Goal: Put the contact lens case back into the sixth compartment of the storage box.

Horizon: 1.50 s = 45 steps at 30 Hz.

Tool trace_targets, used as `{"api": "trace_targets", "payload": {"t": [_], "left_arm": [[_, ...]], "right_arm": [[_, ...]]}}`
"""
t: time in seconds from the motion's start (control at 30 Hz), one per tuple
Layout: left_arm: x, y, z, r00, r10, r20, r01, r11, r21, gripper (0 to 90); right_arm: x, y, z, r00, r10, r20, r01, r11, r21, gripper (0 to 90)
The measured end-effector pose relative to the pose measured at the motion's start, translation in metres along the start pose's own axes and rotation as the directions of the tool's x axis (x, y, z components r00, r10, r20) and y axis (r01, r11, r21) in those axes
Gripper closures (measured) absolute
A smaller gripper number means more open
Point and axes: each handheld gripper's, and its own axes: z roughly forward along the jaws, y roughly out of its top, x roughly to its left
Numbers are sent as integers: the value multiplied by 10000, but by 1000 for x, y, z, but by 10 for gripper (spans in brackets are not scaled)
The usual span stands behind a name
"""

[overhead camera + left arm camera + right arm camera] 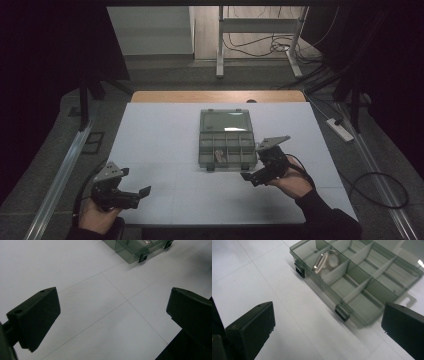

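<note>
Open smoky compartment box (pixel 226 139), perhaps metal ring (pixel 325 261) inside.

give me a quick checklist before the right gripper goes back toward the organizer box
1. Right gripper open, nothing between its jaws: ok.
2. Left gripper open, nothing between its jaws, parked away from the box: ok.
3. Organizer box lid open, compartments reachable: ok.
4. Metal ring piece lies inside one compartment near the front wall: ok.
5. Front latches hang unfastened: ok.
6. Whether the other compartments hold anything small: cannot tell.
</note>
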Motion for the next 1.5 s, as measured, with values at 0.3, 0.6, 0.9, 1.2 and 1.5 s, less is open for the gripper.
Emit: {"api": "trace_targets", "payload": {"t": [0.3,0.6,0.9,1.2,1.5], "left_arm": [[0,0,0,10000,4,3,-4,10000,-8,0],[0,0,0,10000,4,7,-4,10000,-17,0],[0,0,0,10000,5,11,-5,10000,-33,0],[0,0,0,10000,17,9,-17,10000,-46,0],[0,0,-1,10000,9,20,-9,10000,-56,0]], "right_arm": [[-5,-19,-21,9986,450,272,-444,9987,-232,0],[-9,-37,-40,9937,940,614,-905,9942,-578,0],[-11,-55,-54,9889,1149,937,-1085,9916,-708,0],[-15,-75,-69,9774,1741,1198,-1634,9821,-936,0],[-16,-91,-83,9637,2108,1638,-1940,9745,-1130,0]]}}
